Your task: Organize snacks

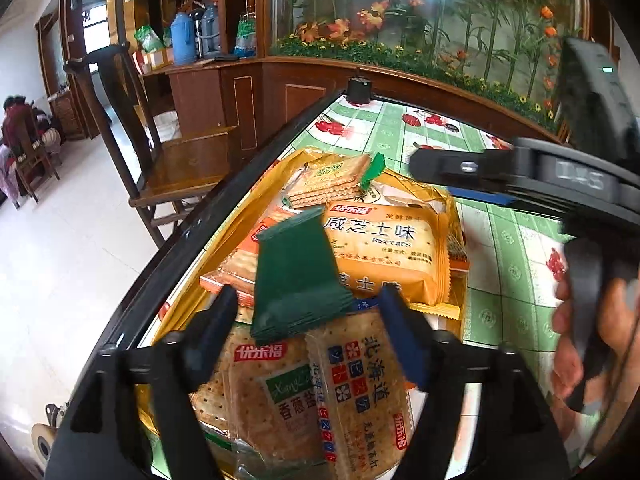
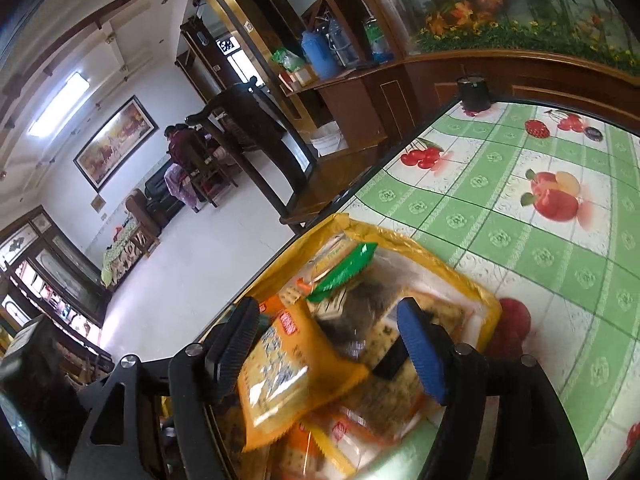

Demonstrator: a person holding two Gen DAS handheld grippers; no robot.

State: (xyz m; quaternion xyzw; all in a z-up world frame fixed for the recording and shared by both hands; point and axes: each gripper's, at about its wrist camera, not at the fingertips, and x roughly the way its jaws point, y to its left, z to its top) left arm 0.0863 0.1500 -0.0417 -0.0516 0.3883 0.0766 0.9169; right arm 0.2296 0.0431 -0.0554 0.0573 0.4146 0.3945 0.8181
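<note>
On counter, edge-side: yellow bag heaped with cracker packets. Left claw part-open around green packet end, not pressing; right claw part-open, empty, over orange packet. Advice: lift topmost packet singly, grip its sealed edge.

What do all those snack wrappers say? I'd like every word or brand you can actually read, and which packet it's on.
"优乐福" and "咸芝士味": orange cracker packet.
"优乐福" and "香葱": clear packet with the green label.
"北海道": clear packet with the blue squares; it also carries the red "优乐福" tag.
Green-ended cracker packet: label too small to read.
Smaller lines on every packet: too small.
Right wrist view: print too blurred.
</note>
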